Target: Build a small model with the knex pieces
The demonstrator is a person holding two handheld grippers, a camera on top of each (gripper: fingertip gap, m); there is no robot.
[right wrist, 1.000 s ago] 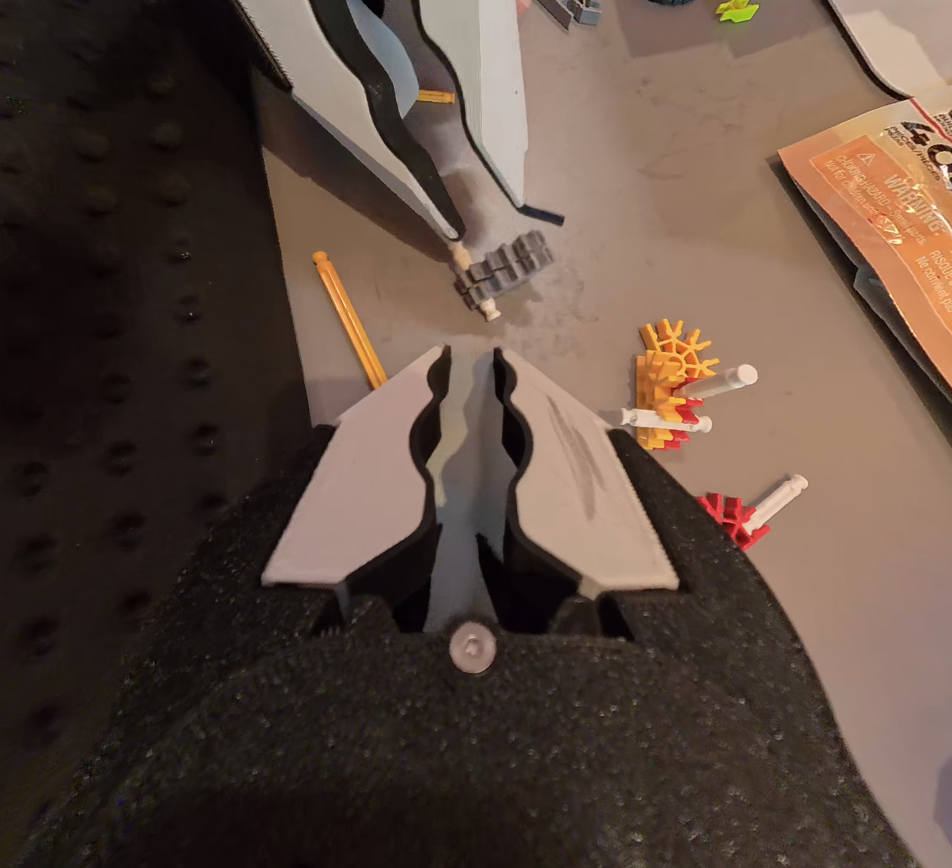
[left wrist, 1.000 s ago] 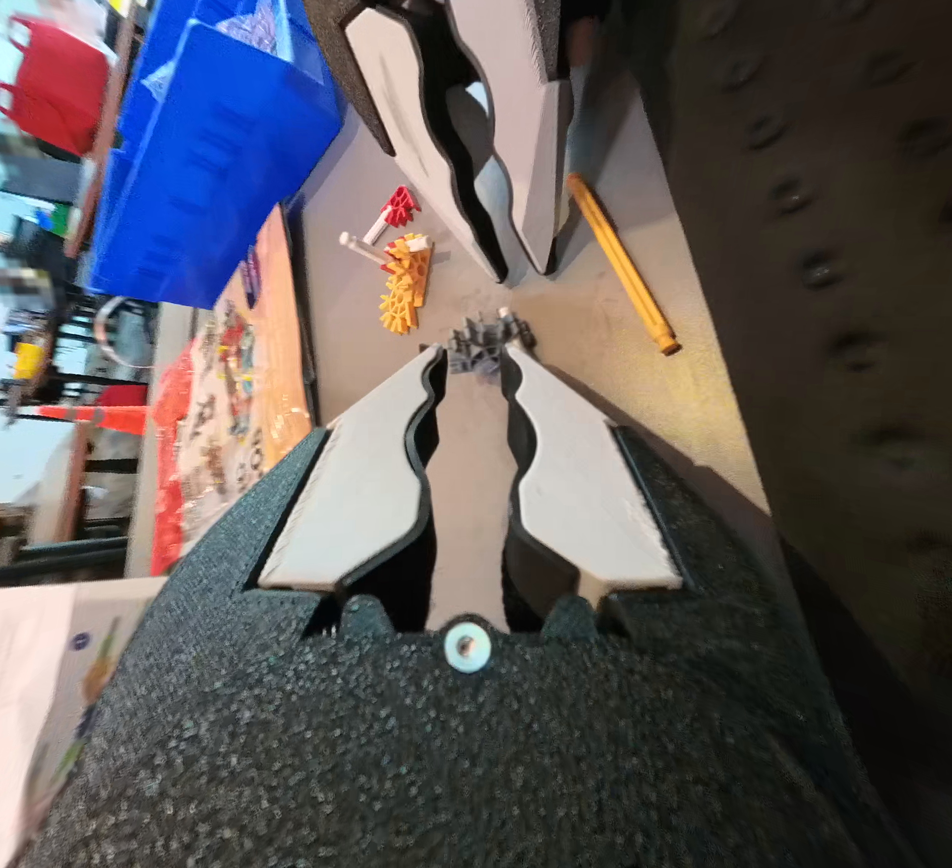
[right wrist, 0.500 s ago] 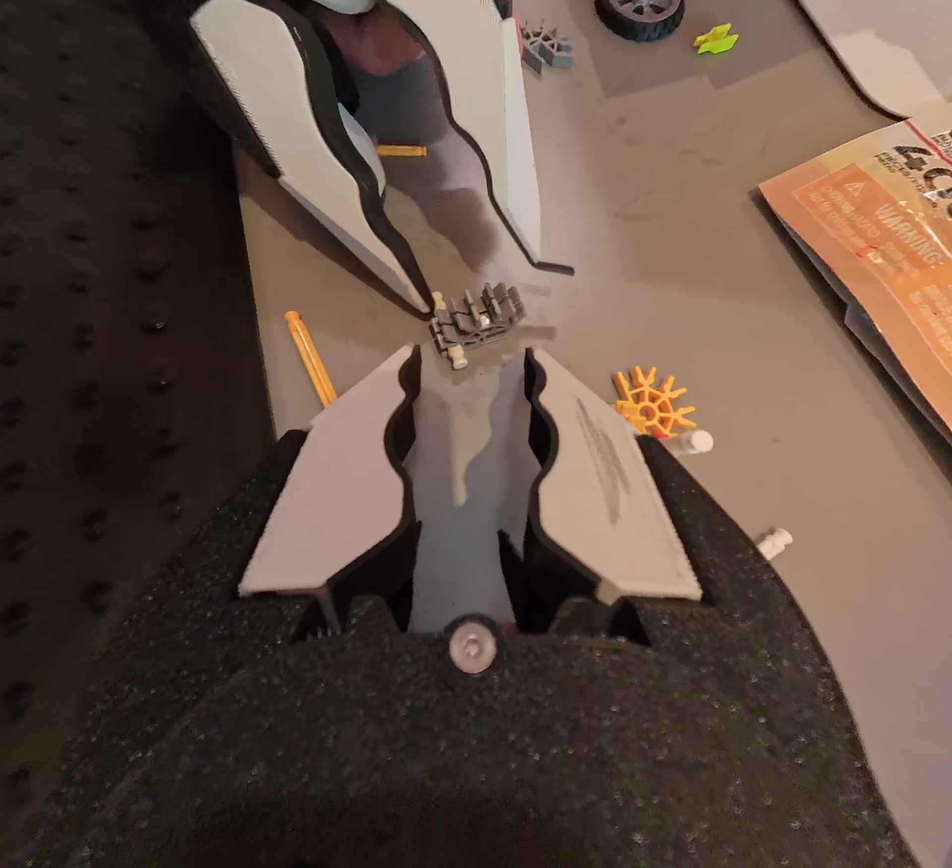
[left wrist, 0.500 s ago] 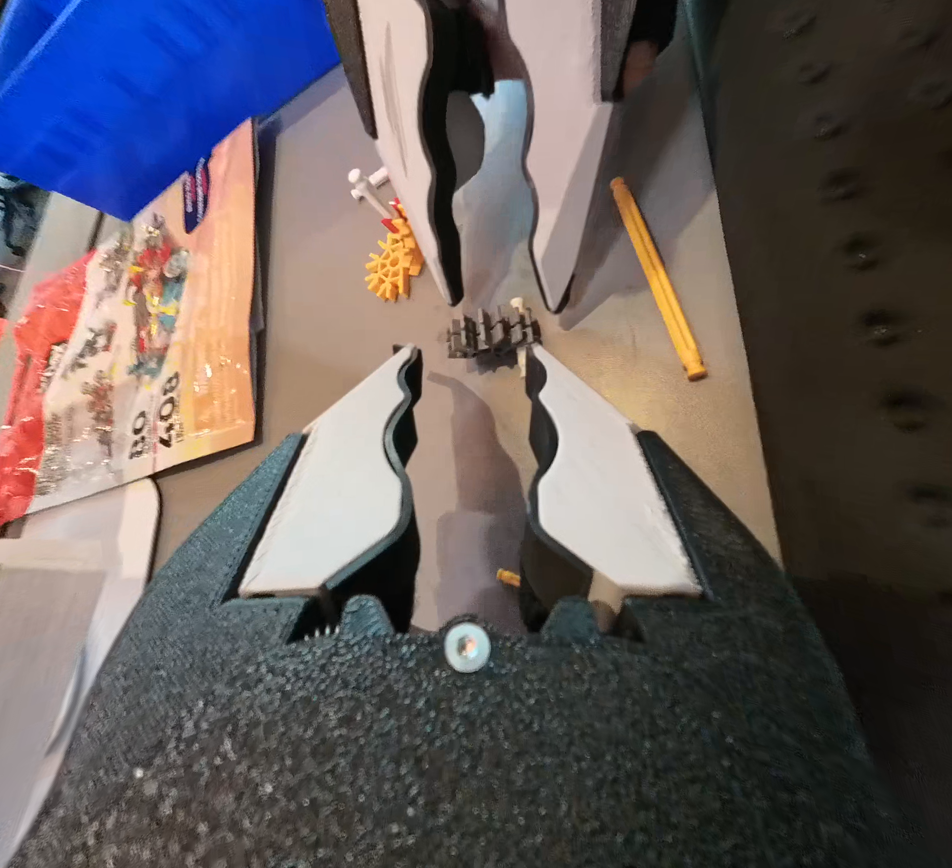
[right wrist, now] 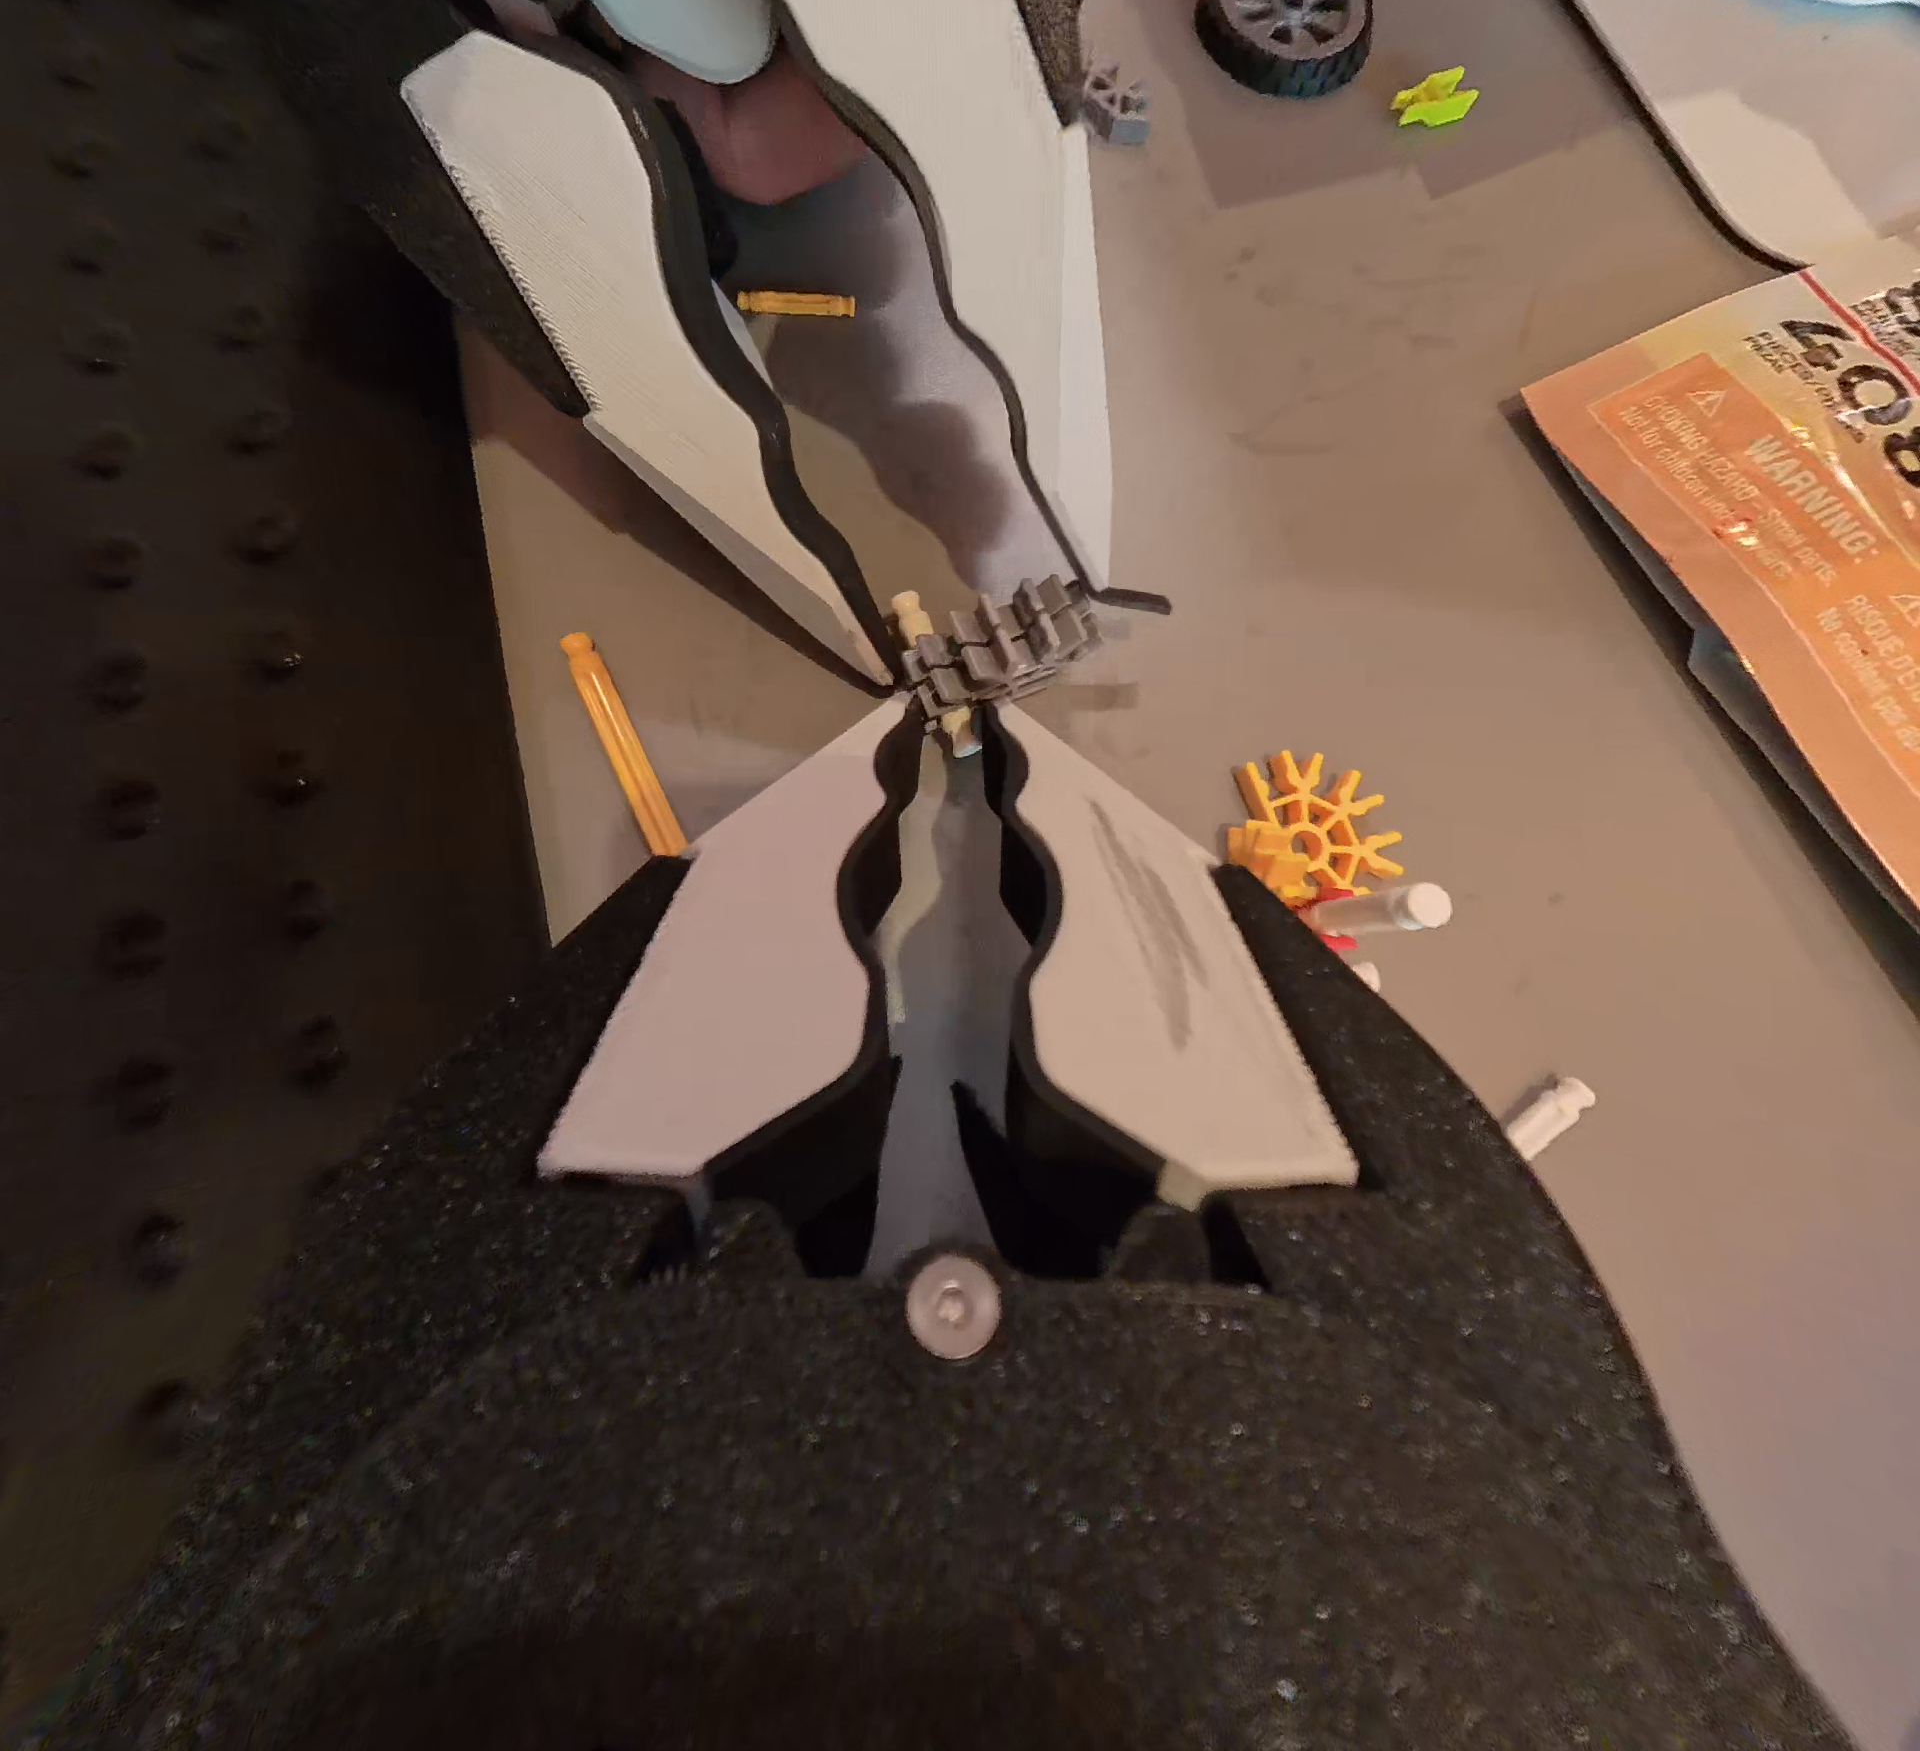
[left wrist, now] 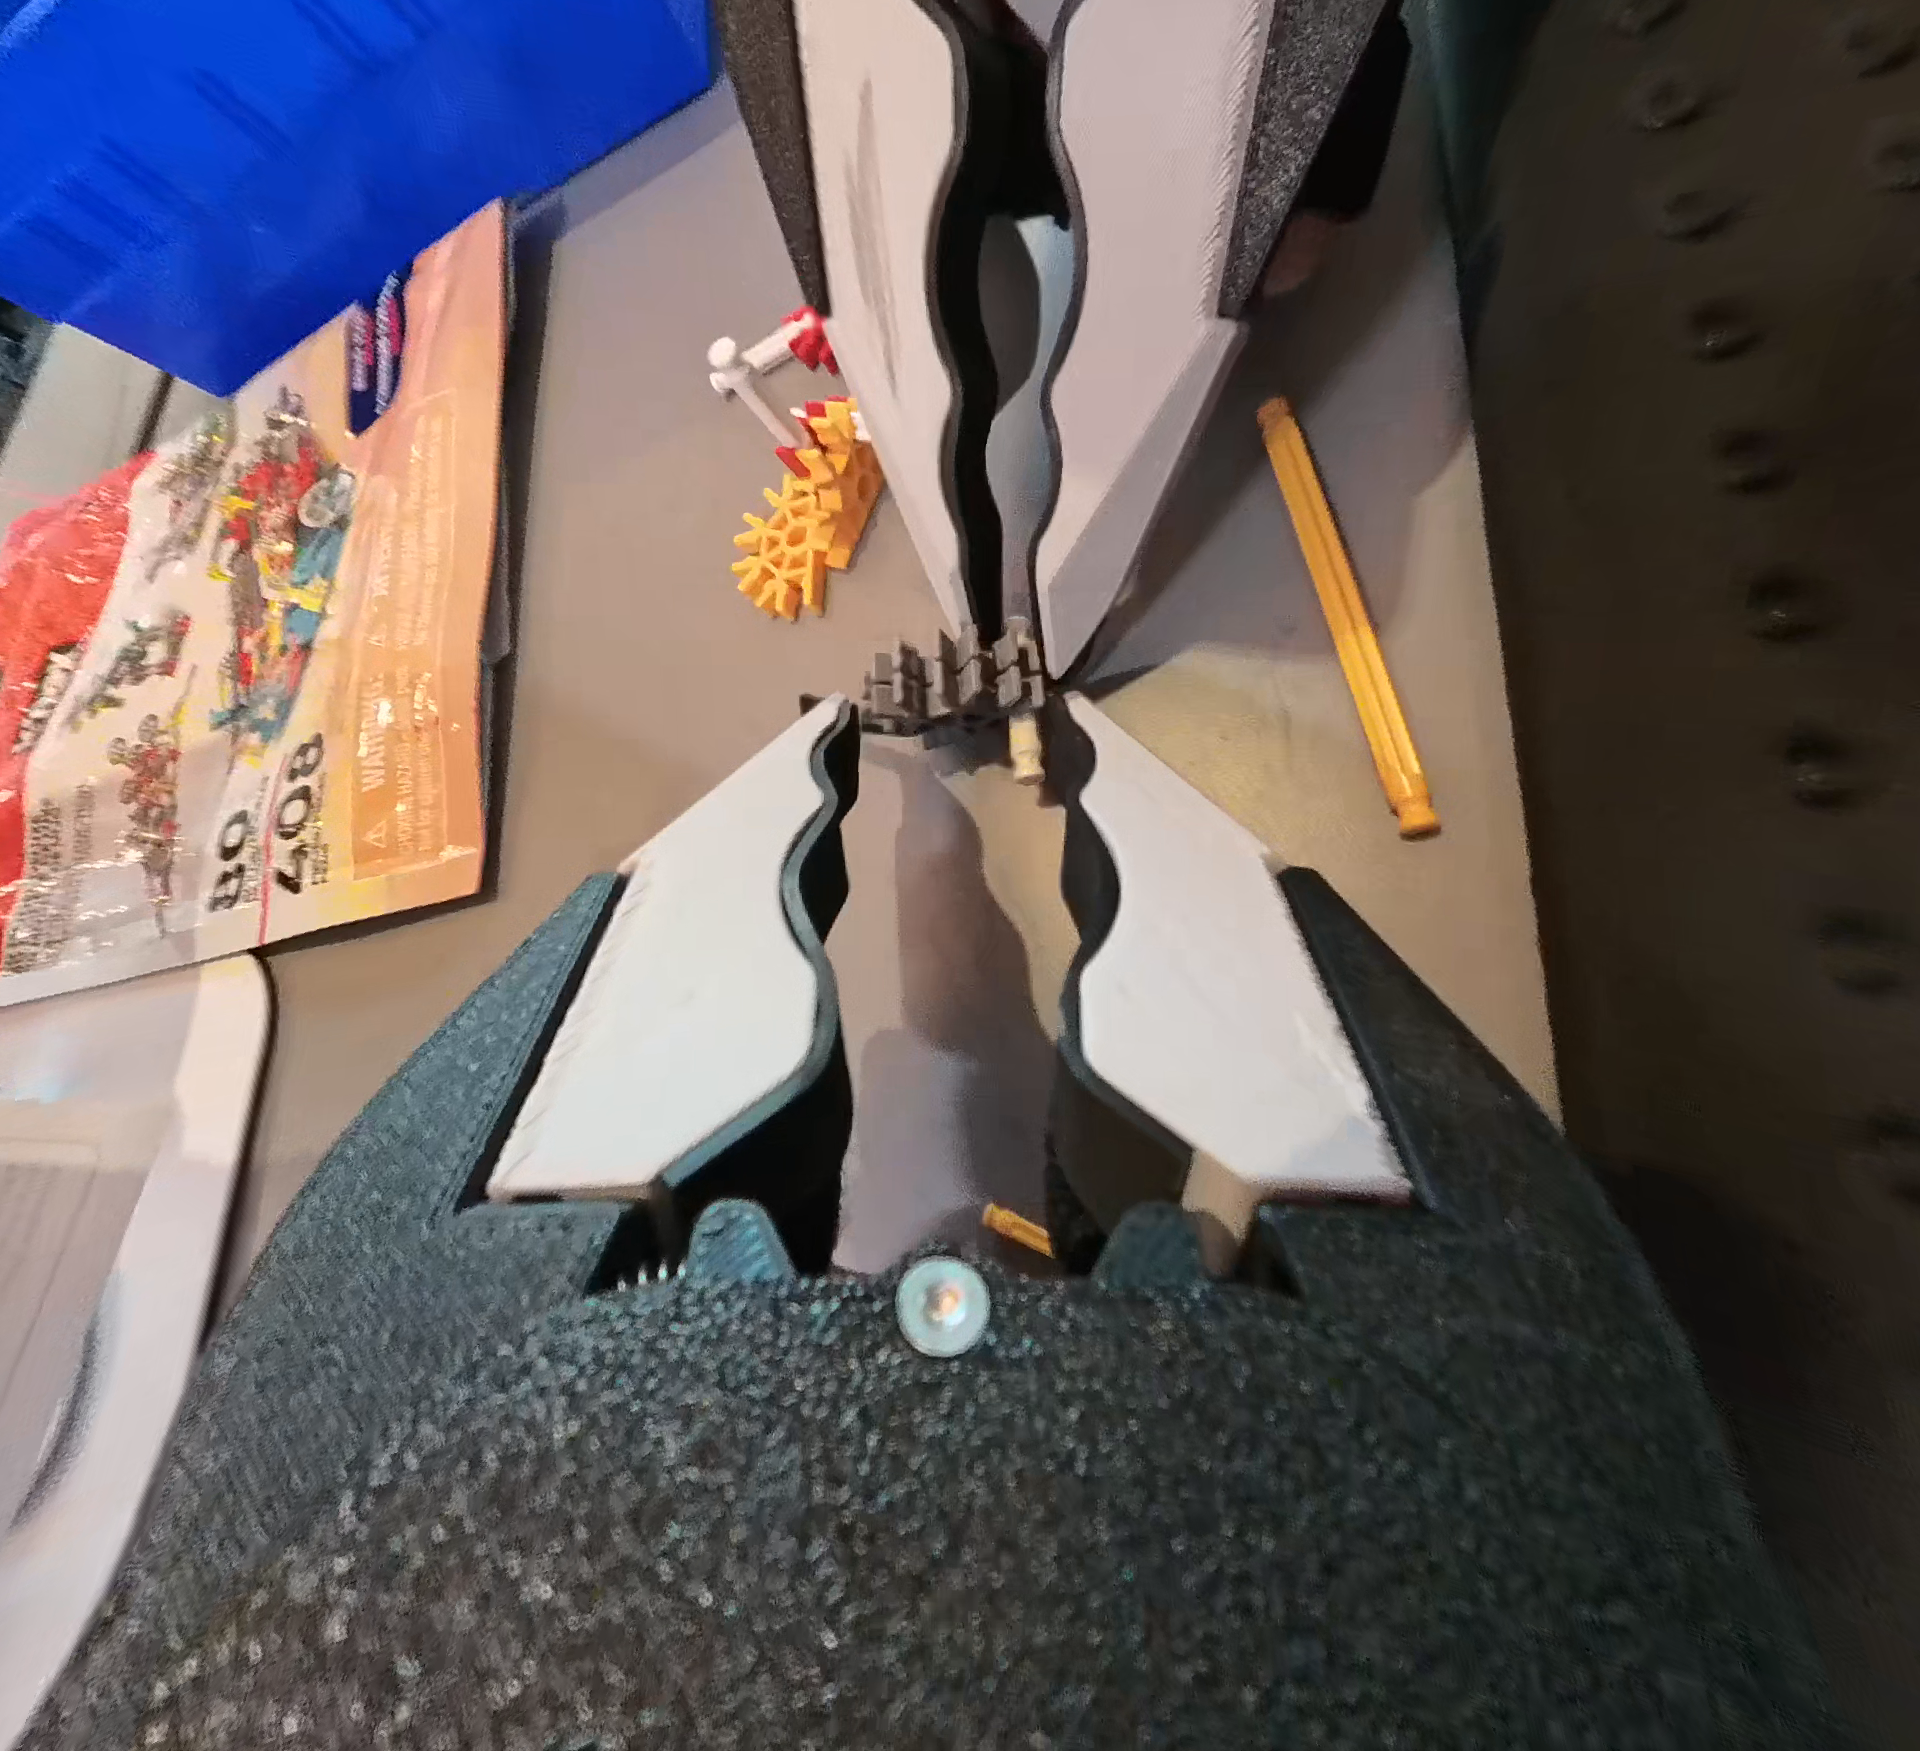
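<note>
Pinching grey toothed connector stack (right wrist: 997,652) on cream rod: right gripper (right wrist: 951,725); left gripper (left wrist: 956,714) spread.

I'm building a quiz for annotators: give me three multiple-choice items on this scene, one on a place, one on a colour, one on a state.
1. Where does the long yellow rod lie?
A. on the orange packet
B. on the table, near its edge
C. in the blue bin

2. What colour is the connector cluster just ahead of the left gripper?
A. grey
B. green
C. red

3. How does the left gripper stand?
A. shut on the wheel
B. shut, empty
C. open

Answers: B, the rod rests on bare table beside the dark edge; A, its toothed pieces are grey; C, its fingers stand apart, one at each side of the cluster.
</note>
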